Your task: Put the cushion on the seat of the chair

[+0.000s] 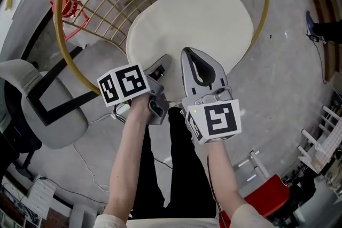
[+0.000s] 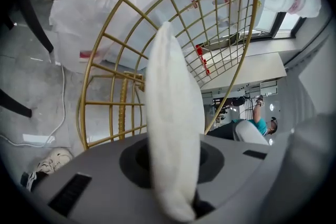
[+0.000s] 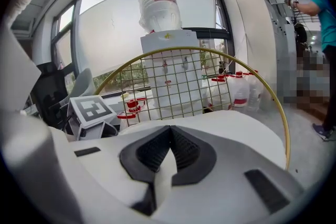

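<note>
A cream oval cushion (image 1: 192, 24) lies inside the round gold wire chair (image 1: 61, 34), over its seat. Both grippers hold the cushion's near edge. My left gripper (image 1: 160, 64) comes in from the lower left; in the left gripper view the cushion (image 2: 173, 113) stands edge-on between its jaws (image 2: 176, 165), pinched at the base. My right gripper (image 1: 202, 64) sits just to the right of it. In the right gripper view its dark pads (image 3: 181, 149) meet at the tips, with a fold of the cushion's fabric (image 3: 164, 178) caught between them.
A grey office chair (image 1: 37, 104) stands at the left on the concrete floor, and red-capped bottles (image 1: 69, 8) sit behind the wire chair. A water dispenser (image 3: 163, 60) stands beyond it. A person in a teal top (image 3: 325, 8) is at the far right. A red object (image 1: 267, 195) lies at the lower right.
</note>
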{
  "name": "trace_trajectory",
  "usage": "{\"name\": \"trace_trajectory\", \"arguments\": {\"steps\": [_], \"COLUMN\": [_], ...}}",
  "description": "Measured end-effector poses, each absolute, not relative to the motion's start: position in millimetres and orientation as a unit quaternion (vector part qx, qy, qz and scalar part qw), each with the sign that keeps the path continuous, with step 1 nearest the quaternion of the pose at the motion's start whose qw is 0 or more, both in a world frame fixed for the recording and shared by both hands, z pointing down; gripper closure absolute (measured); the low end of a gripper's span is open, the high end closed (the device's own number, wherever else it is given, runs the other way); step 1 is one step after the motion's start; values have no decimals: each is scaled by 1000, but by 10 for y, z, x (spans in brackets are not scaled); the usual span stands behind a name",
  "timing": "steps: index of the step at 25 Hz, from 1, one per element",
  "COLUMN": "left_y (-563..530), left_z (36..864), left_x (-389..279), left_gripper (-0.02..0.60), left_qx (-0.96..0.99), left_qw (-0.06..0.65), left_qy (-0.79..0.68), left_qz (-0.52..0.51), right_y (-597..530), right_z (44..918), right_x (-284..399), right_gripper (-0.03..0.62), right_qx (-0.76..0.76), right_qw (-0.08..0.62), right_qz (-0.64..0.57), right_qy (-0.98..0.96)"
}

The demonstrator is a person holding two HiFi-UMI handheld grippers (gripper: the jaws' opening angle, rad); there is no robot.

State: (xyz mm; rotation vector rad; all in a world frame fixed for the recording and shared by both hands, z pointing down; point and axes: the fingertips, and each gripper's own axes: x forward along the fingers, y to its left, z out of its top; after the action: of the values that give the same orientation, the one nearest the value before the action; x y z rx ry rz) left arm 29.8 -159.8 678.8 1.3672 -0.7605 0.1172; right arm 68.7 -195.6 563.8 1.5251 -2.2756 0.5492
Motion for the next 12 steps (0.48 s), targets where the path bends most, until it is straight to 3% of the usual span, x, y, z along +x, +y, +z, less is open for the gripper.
{"name": "trace_trajectory", "arguments": {"steps": [5, 12], "left_y": [-1577, -1523], "left_z": [6892, 6968], "left_x": [233, 129], "left_gripper": [503, 397], "left_qx": [613, 594], "left_qw": [696, 697], "left_qy": [-368, -396], "left_qz": [72, 71], "right_y": [-1974, -1960], "right_z": [5691, 5687], "right_x": [641, 590], "right_gripper": [577, 577], "right_qx": [536, 528], "right_qw": [173, 175], "right_qz": [198, 197], "right_qy": [-802, -807]}}
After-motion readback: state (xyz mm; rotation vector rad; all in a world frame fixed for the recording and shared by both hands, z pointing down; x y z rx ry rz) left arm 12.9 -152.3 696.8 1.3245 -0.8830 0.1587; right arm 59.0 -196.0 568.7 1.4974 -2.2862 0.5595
